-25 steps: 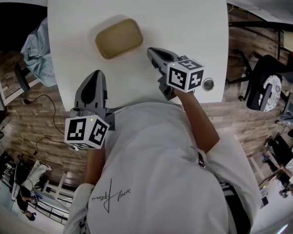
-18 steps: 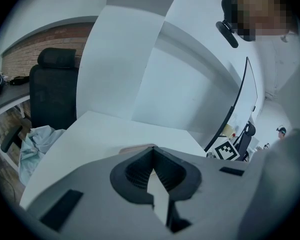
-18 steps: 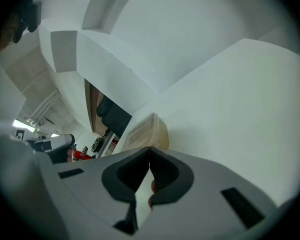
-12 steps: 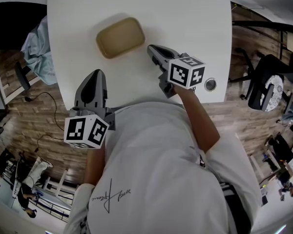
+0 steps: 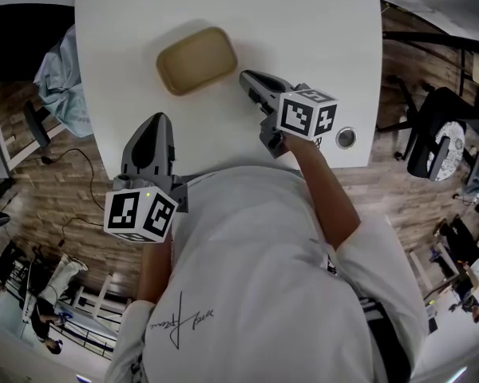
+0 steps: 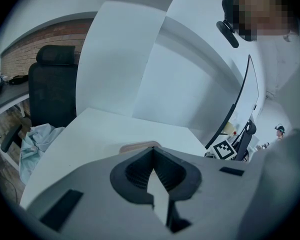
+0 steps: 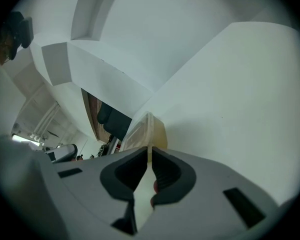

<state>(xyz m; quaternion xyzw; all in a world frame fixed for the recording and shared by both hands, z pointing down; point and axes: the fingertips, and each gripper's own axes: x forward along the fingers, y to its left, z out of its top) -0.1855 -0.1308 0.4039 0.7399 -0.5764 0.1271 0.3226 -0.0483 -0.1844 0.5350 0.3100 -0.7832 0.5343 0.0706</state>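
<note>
Right gripper (image 5: 246, 79) has shifted a hair: its marker cube (image 5: 307, 114) sits slightly higher and further right in the head view than a second ago. Left gripper (image 5: 160, 120) and tray (image 5: 196, 61) haven't moved.

Both claws are pressed together with nothing pinched. Each gripper view shows the dark ribbed pads meeting on one line at the tip.

Tray: tan, matte, fibrous-looking like moulded pulp. It's rectangular with rounded corners and a shallow raised rim. It lies flat on the table (image 5: 319, 22), far-left part, turned slightly off square. The right gripper's tip is just beside the tray's right short edge, with a thin gap showing in the head view. The left gripper is further back by the table's near edge, nose toward the tray; in its own view only the tray's rim peeks over the jaws.

Gripper bodies are smooth grey plastic with tapered snouts. The cubes are white with black square patterns and carry no readable text.

The table is smooth white with rounded corners. A small round metal disc (image 5: 346, 138) sits near its near-right edge, just right of the cube. Crumpled pale-blue cloth (image 5: 60, 78) lies on a black office chair (image 6: 52, 89) at the table's left side. The white shirt (image 5: 247, 294) carries cursive script, which I can't read.
</note>
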